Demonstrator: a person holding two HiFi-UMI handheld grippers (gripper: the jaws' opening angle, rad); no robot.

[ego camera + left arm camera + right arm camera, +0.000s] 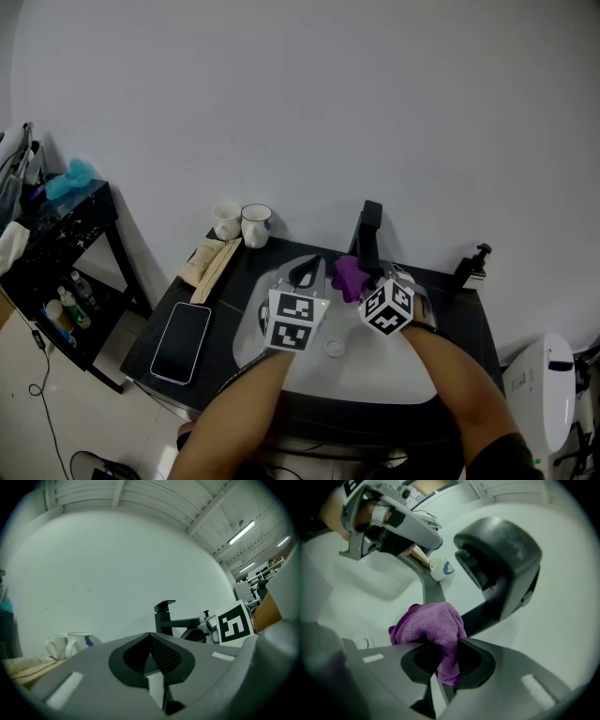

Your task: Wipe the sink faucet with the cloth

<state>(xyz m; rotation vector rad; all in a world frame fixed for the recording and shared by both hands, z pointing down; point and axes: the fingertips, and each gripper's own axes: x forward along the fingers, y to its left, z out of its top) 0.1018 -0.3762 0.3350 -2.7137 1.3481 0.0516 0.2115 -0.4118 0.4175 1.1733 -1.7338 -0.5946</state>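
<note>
A black faucet (368, 236) stands at the back of the white sink (375, 366). My right gripper (361, 284) is shut on a purple cloth (349, 276), which rests against the faucet's spout. In the right gripper view the cloth (433, 625) bunches out of the jaws just below the faucet head (499, 559). My left gripper (302, 274) hovers over the basin's left part, shut with nothing in it. Its own view shows the faucet (165, 618) ahead and to the right.
Two white mugs (242, 224) stand at the back left of the dark counter (473, 319). A phone (182, 341) lies at the front left beside a beige bundle (210, 262). A black shelf (66, 272) with bottles stands to the left. The drain (335, 348) is mid-basin.
</note>
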